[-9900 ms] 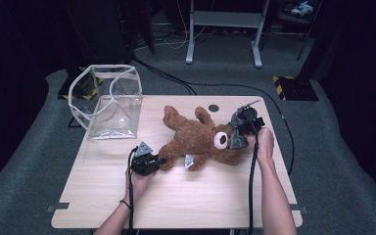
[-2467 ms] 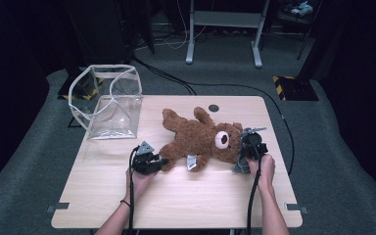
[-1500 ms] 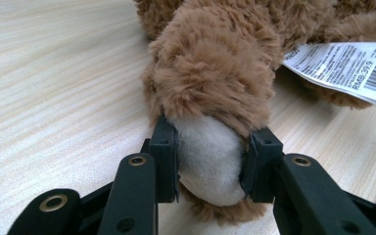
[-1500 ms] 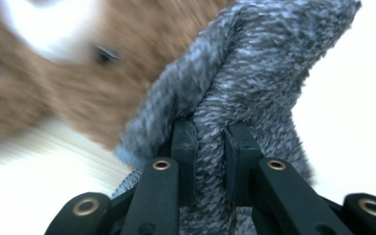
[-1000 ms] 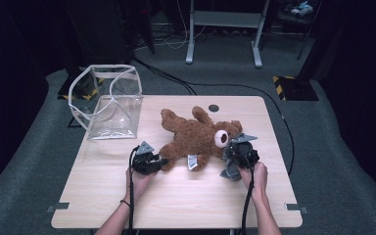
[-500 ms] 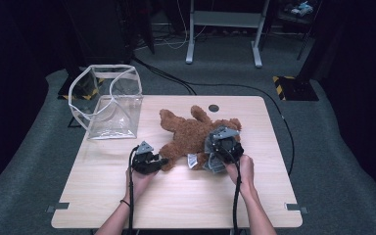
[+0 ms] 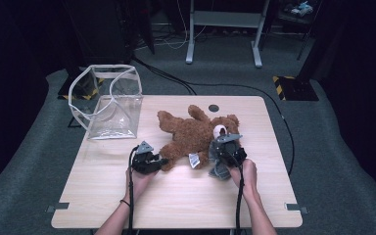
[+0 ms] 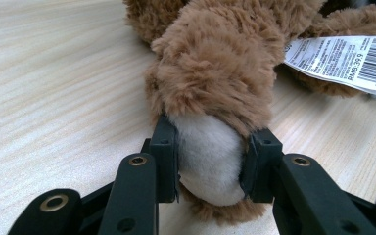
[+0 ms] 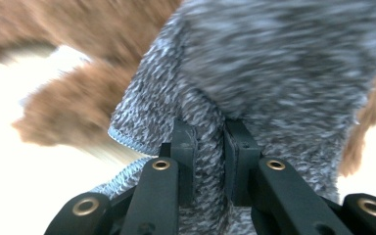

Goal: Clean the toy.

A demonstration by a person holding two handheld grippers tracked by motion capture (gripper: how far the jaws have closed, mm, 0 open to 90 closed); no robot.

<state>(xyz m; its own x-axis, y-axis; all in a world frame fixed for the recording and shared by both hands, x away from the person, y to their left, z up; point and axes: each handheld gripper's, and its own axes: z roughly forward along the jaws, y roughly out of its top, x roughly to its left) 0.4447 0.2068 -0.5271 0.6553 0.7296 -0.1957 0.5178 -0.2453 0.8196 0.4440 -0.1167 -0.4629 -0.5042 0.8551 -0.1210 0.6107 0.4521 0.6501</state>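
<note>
A brown teddy bear (image 7: 196, 133) lay sprawled across the middle of a pale wooden table (image 7: 103, 205), its head toward three o'clock and its limbs spread toward nine and twelve. At the bear's seven o'clock, the left gripper (image 7: 157, 161) clamped one foot: in the left gripper view its two black jaws pressed on either side of the cream sole of the paw (image 8: 209, 156), the brown fur bulging above them. A white barcode tag (image 8: 342, 58) lay on the wood at two o'clock of that paw, and showed in the high view beside the bear's belly. At the bear's five o'clock, just below its head, the right gripper (image 7: 220, 161) pinched a fold of grey knitted cloth (image 9: 274, 88), the jaws nearly together on the fabric; that view was blurred, with brown fur behind the cloth. In the high view the grey cloth (image 7: 217, 169) hung against the bear's head. A clear plastic bag (image 7: 110, 105) with white edging stood open at the table's ten o'clock corner, well apart from the bear.
</note>
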